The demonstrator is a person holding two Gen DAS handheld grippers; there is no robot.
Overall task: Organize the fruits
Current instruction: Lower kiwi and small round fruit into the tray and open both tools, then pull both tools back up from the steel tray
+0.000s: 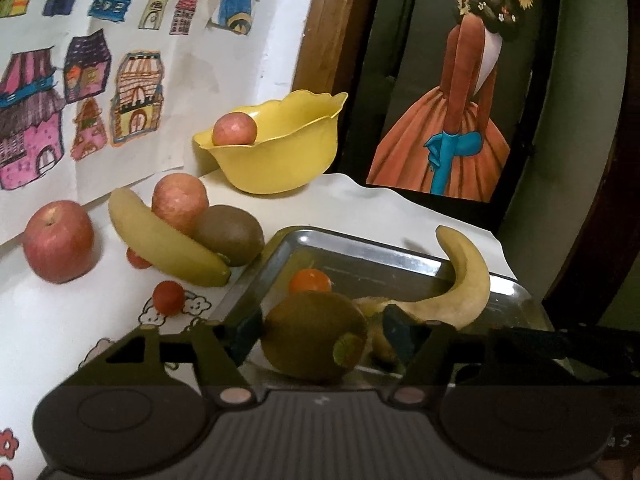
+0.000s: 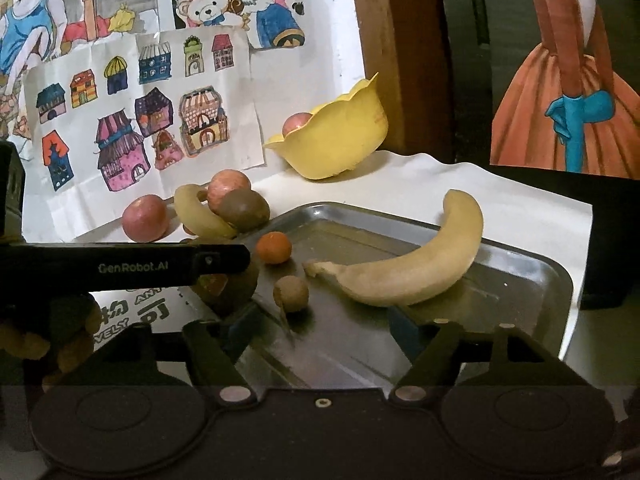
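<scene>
Looking along the left gripper (image 1: 320, 336), the left wrist view shows a kiwi (image 1: 314, 336) lodged between the two blue pads (image 1: 244, 334), which touch it on either side, so the gripper pinches the fruit just above the near edge of the metal tray (image 1: 360, 242). Behind the kiwi an orange (image 1: 310, 280) and a banana (image 1: 464, 280) lie in the tray. On the white table (image 1: 64, 320) to the left lie a second banana (image 1: 164, 244), a second kiwi (image 1: 230, 234), two apples (image 1: 58, 242) and a small red fruit (image 1: 169, 297); a yellow bowl (image 1: 280, 152) at the back holds a third apple (image 1: 234, 129). In the right wrist view, the right gripper (image 2: 320, 326) hangs over the near part of the tray (image 2: 532, 280) with its pads (image 2: 404, 328) spread wide and nothing between them. A small brown fruit (image 2: 291, 293) lies in the tray just ahead of the gap, the banana (image 2: 420, 264) beyond the right pad and the orange (image 2: 274, 247) farther back. The left gripper's black body (image 2: 120, 266) crosses the left side, hiding most of the kiwi (image 2: 228, 296) it carries.
</scene>
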